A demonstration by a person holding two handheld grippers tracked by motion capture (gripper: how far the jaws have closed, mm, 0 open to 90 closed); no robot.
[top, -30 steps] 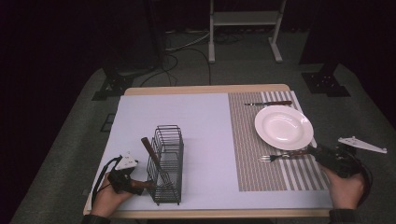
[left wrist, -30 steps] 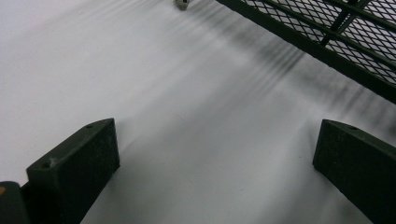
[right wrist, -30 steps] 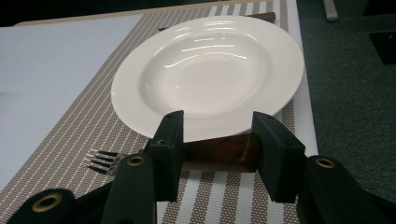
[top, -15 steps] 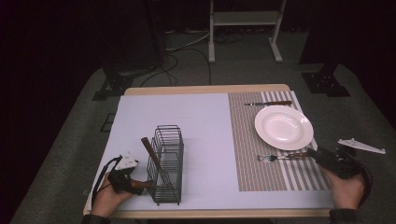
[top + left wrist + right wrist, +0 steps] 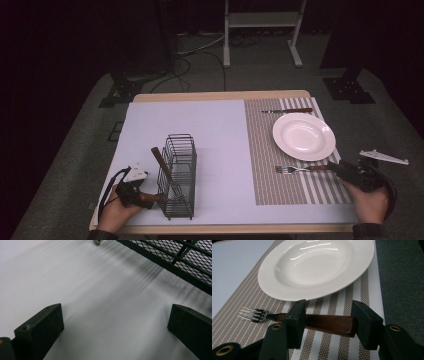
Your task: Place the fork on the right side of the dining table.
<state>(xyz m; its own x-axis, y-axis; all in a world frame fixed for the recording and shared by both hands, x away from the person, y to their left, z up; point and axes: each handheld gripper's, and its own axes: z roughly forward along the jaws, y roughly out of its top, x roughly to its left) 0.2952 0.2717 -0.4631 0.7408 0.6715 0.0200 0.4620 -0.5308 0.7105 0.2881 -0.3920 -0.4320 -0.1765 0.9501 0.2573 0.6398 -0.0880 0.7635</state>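
1. Fork [image 5: 295, 169] is lying on the striped placemat [image 5: 280, 187] at the plate's [image 5: 303, 136] 6 o'clock in the high view; the right hand-held gripper [image 5: 345, 170] is reaching its handle from 3 o'clock, and the left hand-held gripper [image 5: 145, 197] is resting by the wire caddy [image 5: 177, 175].
2. Left gripper view: jaws are standing wide apart over the bare tabletop [image 5: 105, 315].
3. Right gripper view: jaws are straddling the fork's [image 5: 287, 317] wooden handle, not yet closing.
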